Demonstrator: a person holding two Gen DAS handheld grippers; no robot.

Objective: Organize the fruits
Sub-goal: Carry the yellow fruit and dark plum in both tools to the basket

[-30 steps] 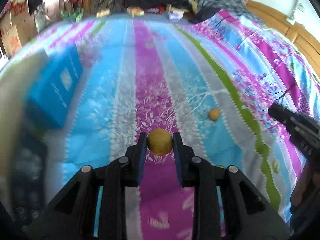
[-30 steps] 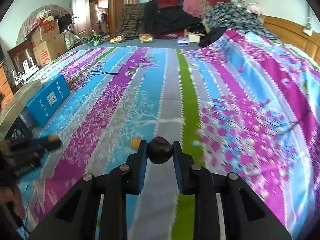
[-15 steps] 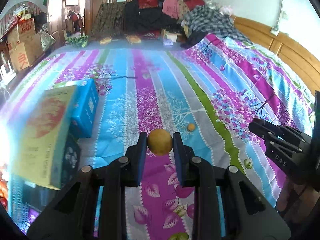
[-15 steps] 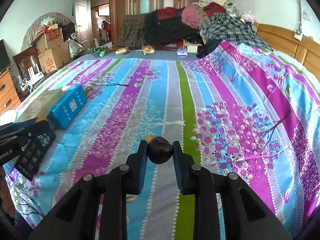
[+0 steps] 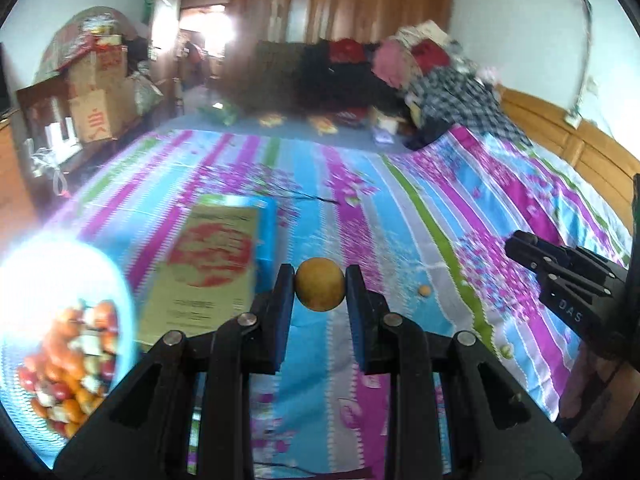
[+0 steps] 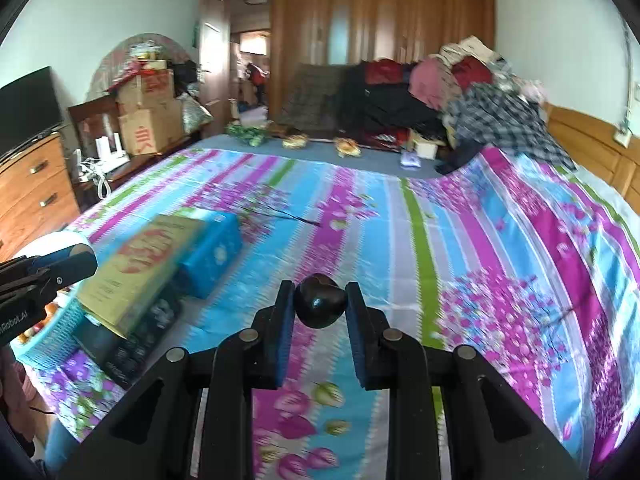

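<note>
Left wrist view: the left gripper (image 5: 320, 290) is pinched on a round yellow-tan fruit (image 5: 320, 285), held at its widest girth between flat blue pads (image 5: 283, 316) above the striped bedspread (image 5: 400, 216). Its skin appears matte and slightly rough, so a secure hold is judged likely; the fruit is judged light and firm, yet liable to bruise under hard pressure. In the right wrist view, the right gripper (image 6: 320, 302) is clamped on a dark glossy fruit (image 6: 320, 306), smoother and judged more prone to slip. A blue mesh basket (image 5: 128, 312) of red and orange fruit is seen near left, beside a tan carton (image 5: 208, 268) and a blue box (image 5: 266, 236). One small orange fruit (image 5: 424, 290) is left on the soft, yielding cloth, right of the held one.
</note>
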